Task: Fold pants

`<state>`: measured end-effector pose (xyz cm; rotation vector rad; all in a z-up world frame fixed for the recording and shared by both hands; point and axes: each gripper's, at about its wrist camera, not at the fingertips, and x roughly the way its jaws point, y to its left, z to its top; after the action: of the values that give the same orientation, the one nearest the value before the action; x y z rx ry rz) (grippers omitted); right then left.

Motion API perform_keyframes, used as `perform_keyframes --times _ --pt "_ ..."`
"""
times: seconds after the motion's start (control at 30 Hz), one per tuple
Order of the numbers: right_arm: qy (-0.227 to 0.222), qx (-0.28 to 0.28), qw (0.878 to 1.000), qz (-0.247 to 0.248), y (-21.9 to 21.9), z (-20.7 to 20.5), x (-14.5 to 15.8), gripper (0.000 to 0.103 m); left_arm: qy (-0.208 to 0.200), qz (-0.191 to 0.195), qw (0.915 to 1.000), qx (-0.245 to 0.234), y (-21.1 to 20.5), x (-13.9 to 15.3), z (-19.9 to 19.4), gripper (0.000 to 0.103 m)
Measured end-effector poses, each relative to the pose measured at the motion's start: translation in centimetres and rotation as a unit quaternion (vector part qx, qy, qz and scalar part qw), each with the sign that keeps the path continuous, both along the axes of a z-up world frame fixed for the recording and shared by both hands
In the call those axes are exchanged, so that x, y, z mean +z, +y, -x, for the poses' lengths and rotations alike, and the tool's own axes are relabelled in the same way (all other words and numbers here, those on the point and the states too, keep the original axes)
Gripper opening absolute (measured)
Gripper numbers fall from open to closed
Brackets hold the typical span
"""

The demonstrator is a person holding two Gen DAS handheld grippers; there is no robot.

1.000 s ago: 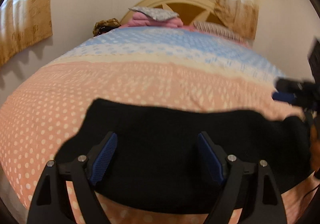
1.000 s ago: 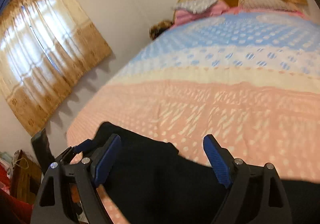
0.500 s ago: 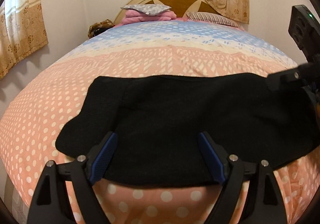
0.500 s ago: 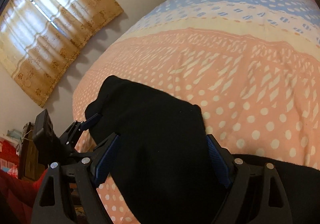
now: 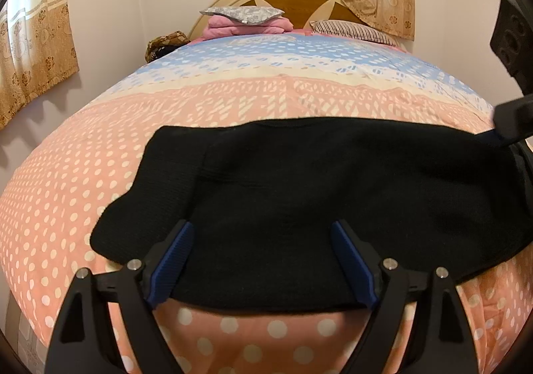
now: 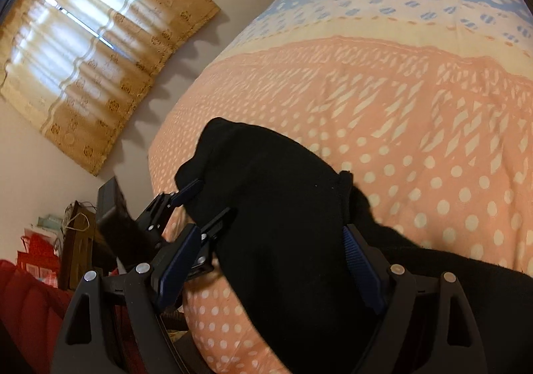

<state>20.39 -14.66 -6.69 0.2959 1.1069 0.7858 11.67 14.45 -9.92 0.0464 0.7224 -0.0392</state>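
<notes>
I find the black pants [image 5: 319, 194] lying lengthwise along the bed's [image 5: 66, 194] near edge, under both wide-open, empty hand-held grippers, left [image 5: 261, 260] and right [image 6: 266, 265], neither clearly nearer.

Black knit pants [image 6: 283, 227] are lying across a peach bedspread with white polka dots [image 6: 416, 140]. The right gripper [image 6: 266, 260] has its blue-padded fingers [image 6: 176, 264] spread wide over the fabric, not pinching anything. The left gripper [image 6: 196, 204] shows at the pants' far edge, also spread. Gold patterned curtain [image 6: 93, 50] on the wall.
</notes>
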Motion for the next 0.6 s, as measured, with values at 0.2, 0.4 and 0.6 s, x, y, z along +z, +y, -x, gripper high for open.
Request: perform_keyframes --times 0.2,0.4,0.6 --pt "0.032 0.018 0.999 -0.033 1.0 -0.6 -1.8 0.086 0.0 -0.001 1.0 0.0 0.0 0.0 -0.1 0.088" --pt "-0.016 -0.052 0.998 0.003 2.0 -2.3 -2.8 0.086 0.0 0.0 1.0 -0.001 0.1 0.0 -0.1 0.088" --pt "0.0 -0.044 0.999 -0.002 3.3 -3.7 -3.4 0.087 -0.001 0.002 1.0 -0.001 -0.1 -0.1 -0.2 0.089"
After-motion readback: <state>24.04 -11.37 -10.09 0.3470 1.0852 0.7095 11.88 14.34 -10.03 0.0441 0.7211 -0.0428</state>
